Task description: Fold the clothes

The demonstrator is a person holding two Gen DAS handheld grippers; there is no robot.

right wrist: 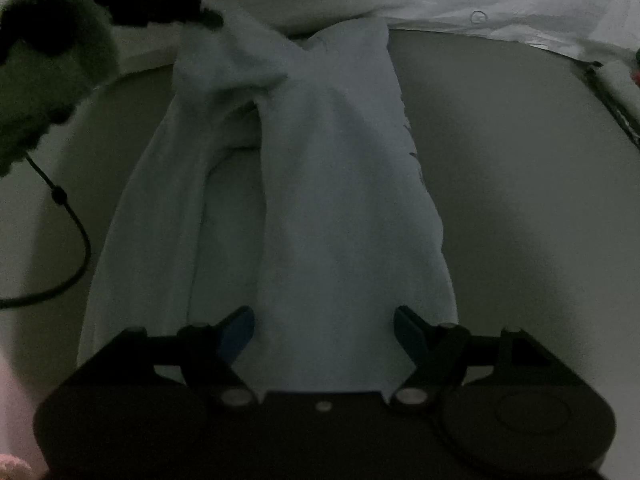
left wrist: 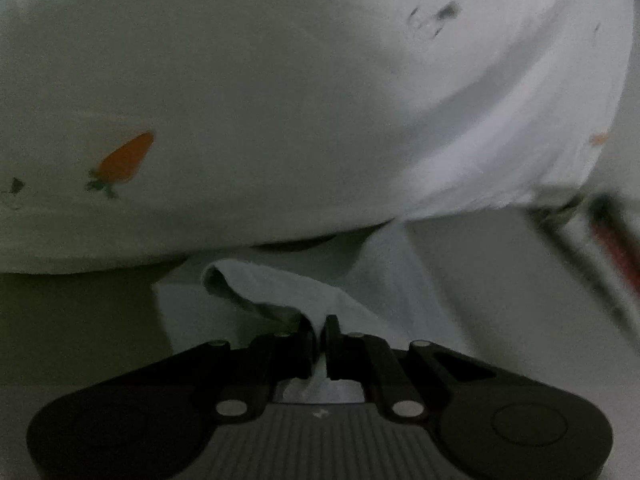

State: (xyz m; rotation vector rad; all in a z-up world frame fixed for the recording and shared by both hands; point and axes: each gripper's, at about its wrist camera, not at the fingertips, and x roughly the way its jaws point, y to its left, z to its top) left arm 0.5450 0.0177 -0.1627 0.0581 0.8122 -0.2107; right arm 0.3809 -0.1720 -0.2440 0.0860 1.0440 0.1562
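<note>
Your left tongs (left wrist: 319,334) were pinched tight on a fold of the pale blue cloth (left wrist: 280,292). Ahead of them hung a white carrot-print garment (left wrist: 240,100) above the surface (left wrist: 480,280).

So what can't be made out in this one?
- Left wrist: the pale blue cloth runs under the carrot-print fabric, which hides its far end.
- Left wrist: the red-striped object is blurred and cut by the edge.
- Right wrist: the cloth's near end lies hidden behind the right gripper.

Both wrist views look closely along, seemingly, the same pale garment (left wrist: 280,296).
</note>
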